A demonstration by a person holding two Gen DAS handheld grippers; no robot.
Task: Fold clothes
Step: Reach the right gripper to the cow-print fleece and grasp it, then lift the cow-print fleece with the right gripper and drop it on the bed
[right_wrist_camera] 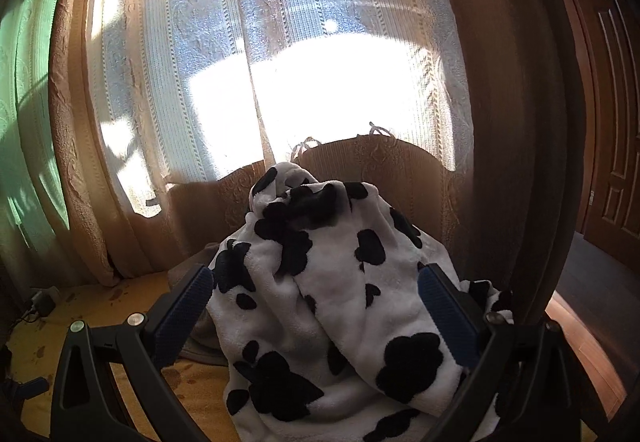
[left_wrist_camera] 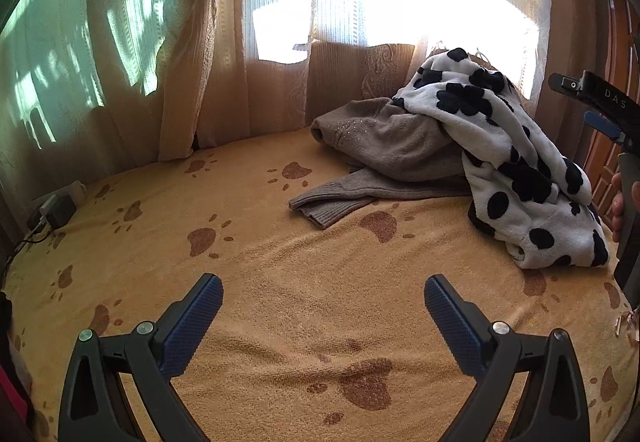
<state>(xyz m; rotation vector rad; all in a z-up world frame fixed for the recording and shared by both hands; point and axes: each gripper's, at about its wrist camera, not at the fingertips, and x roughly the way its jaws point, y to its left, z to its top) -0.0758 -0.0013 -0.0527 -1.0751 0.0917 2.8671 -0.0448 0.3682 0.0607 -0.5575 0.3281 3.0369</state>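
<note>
A: Where's your left claw (left_wrist_camera: pixel 323 316)?

B: Over the bed (left_wrist_camera: pixel 280 282), above bare yellow blanket with brown paw prints. Its fingers are spread wide with nothing between them.

A: And the clothes?

B: Heaped at the far right of the bed, against the curtain (left_wrist_camera: pixel 352 81). A beige sweater (left_wrist_camera: pixel 384 149) lies flat with one ribbed sleeve stretched toward the middle. A white fleece (left_wrist_camera: pixel 516 161) with black spots is piled on the sweater's right side.

A: Your right claw (right_wrist_camera: pixel 316 316)?

B: Spread too, just in front of the fleece (right_wrist_camera: pixel 328 306). The cloth fills the gap between the blue pads (right_wrist_camera: pixel 184 318), but I can't tell if they touch it.

A: Anything else?

B: A charger (left_wrist_camera: pixel 52 211) with its cable sits at the bed's far left edge. My right hand (left_wrist_camera: pixel 622 201) shows at the left camera's right edge.
</note>
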